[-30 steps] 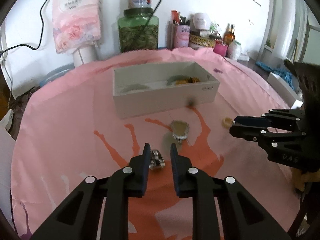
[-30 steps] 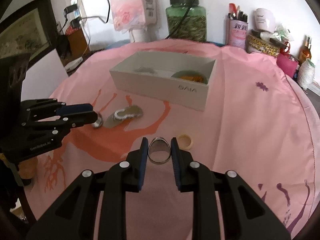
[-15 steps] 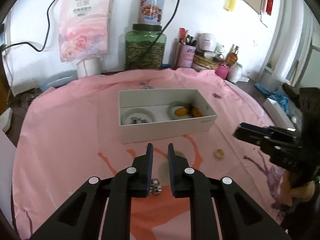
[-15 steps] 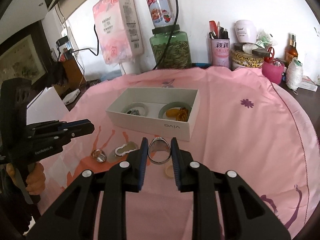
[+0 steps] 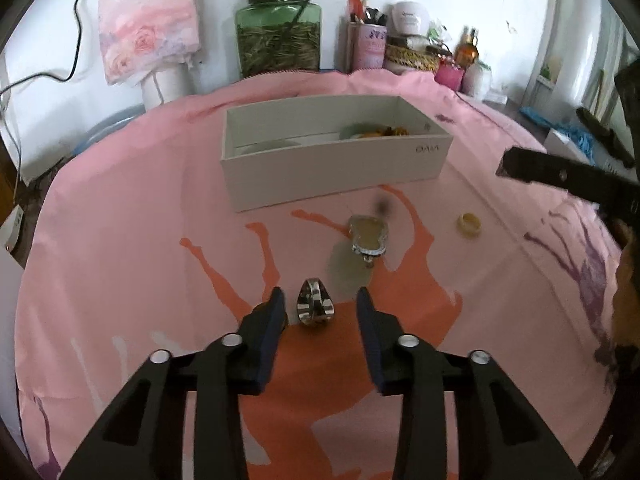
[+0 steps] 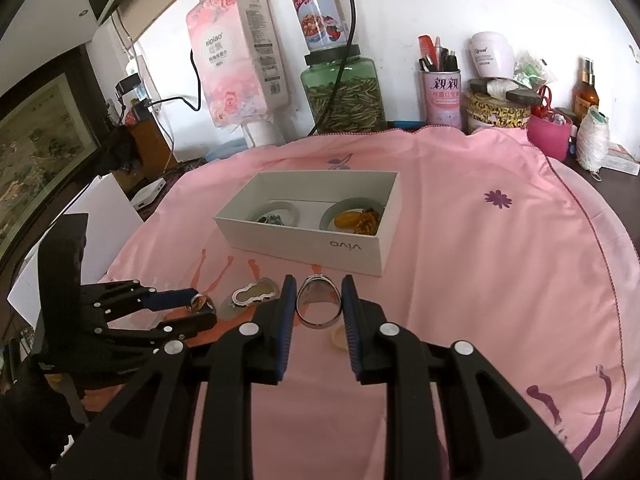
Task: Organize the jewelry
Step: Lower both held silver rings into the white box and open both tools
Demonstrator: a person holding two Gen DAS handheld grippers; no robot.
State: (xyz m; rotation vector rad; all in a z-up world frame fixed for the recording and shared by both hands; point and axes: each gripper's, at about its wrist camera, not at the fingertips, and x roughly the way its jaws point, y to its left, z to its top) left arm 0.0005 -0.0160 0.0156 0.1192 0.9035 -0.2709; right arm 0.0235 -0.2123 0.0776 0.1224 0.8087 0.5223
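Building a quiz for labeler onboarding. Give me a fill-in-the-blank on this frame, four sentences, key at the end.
1. The right gripper is shut on a silver ____.
2. Another silver ring lies on the pink tablecloth between the open pads of the ____ gripper.
3. The white box carries the printed word ____.
4. The silver-framed pendant lies ____ the box.

Missing words: ring; left; vivo; outside

Round table under a pink cloth (image 6: 500, 264) with orange and purple print. Directly on the cloth: an open white box (image 6: 320, 240), a silver-rimmed pendant (image 5: 368, 236), a silver ring (image 5: 314, 306) and a small yellowish ring (image 5: 469, 225). Jars, a can and bottles crowd the far edge by the wall.
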